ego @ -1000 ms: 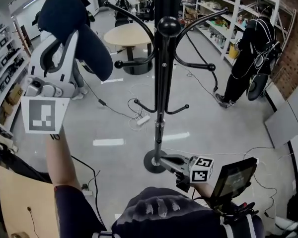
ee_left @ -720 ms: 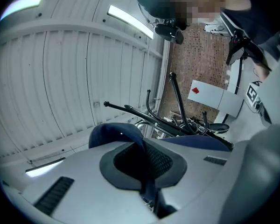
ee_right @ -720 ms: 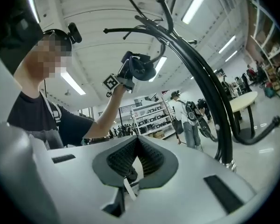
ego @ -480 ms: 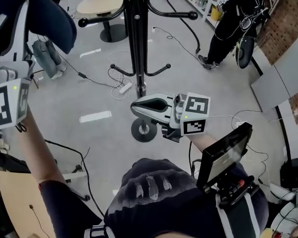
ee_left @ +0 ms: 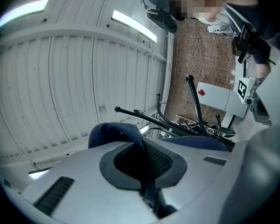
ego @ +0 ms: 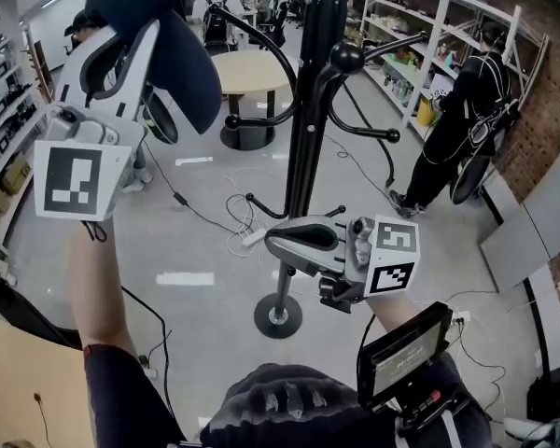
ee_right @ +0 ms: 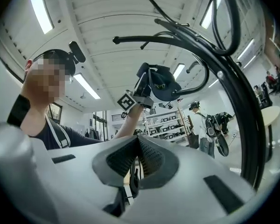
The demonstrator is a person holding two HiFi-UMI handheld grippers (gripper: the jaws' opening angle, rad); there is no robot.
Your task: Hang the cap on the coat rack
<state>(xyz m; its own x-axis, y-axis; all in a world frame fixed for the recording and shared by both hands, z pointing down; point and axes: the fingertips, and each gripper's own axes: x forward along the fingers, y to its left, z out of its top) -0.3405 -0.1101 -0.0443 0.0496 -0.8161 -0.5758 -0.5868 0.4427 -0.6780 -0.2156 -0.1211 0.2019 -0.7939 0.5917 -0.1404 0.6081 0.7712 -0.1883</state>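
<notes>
The left gripper (ego: 142,41) is held up high on the left side of the head view. Its jaws are squeezed tight on the dark blue cap (ego: 182,63). In the left gripper view, the left gripper (ee_left: 142,158) has a fold of the blue cap (ee_left: 113,132) pinched between its dark pads, and the cloth sticks up above them. The cap is up in the air, to the left of the black coat rack (ego: 308,110). It is close beside one of the rack's long curved hooks, but it does not hang on any hook. The rack stands on a round foot on the grey floor (ego: 196,241), and one hook with a ball on its end points up near the top. The right gripper (ego: 280,241) is lower, in front of the rack's pole, and it lies about level. In the right gripper view, the right gripper (ee_right: 137,154) has its jaws pressed together with nothing between them. That view also shows the coat rack (ee_right: 245,106) bending up on the right, and the cap (ee_right: 165,85) far off in the other gripper. Each gripper has a cube with black and white squares on it. A round table (ego: 252,68) and shelves (ego: 420,35) stand farther back, and a person in dark clothes (ego: 462,110) stands by the shelves.
</notes>
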